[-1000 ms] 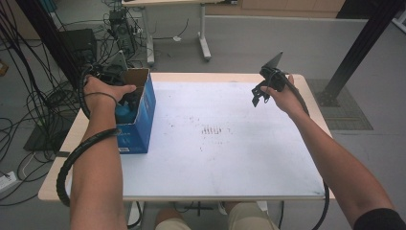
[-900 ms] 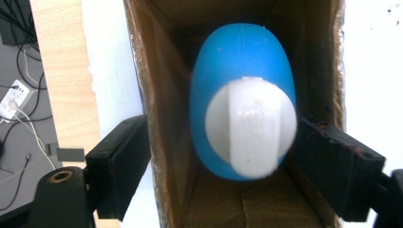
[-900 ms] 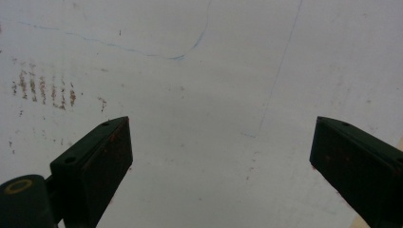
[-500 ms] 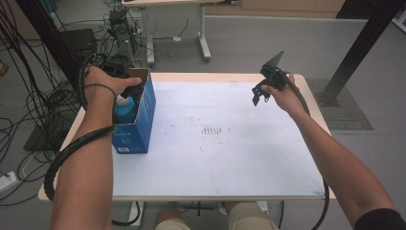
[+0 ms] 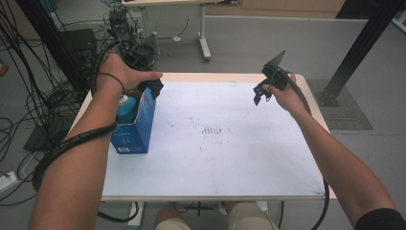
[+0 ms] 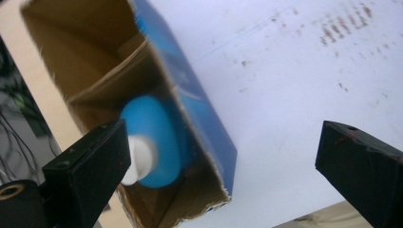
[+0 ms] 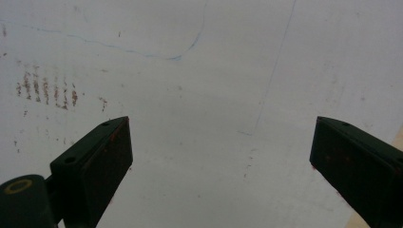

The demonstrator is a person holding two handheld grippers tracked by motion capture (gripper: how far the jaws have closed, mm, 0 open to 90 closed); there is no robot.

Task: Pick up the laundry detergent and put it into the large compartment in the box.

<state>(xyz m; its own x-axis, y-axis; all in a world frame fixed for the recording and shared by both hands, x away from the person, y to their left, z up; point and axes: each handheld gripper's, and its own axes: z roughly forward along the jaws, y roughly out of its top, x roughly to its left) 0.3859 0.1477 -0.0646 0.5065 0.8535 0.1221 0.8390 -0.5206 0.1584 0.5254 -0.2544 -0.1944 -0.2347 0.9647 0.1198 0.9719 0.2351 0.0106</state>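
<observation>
While jaws gape, bottle [image 6: 154,142] sits below — boxed.

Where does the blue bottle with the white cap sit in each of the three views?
High view: the blue bottle stands inside the open blue box at the table's left edge, below the left hand.
Left gripper view: lower left, bottle inside the box, cap beside the left jaw.
Right gripper view: bare tabletop lies ahead; the bottle is not there.
Shared landmark: the cluster of brown marks on the tabletop.
</observation>
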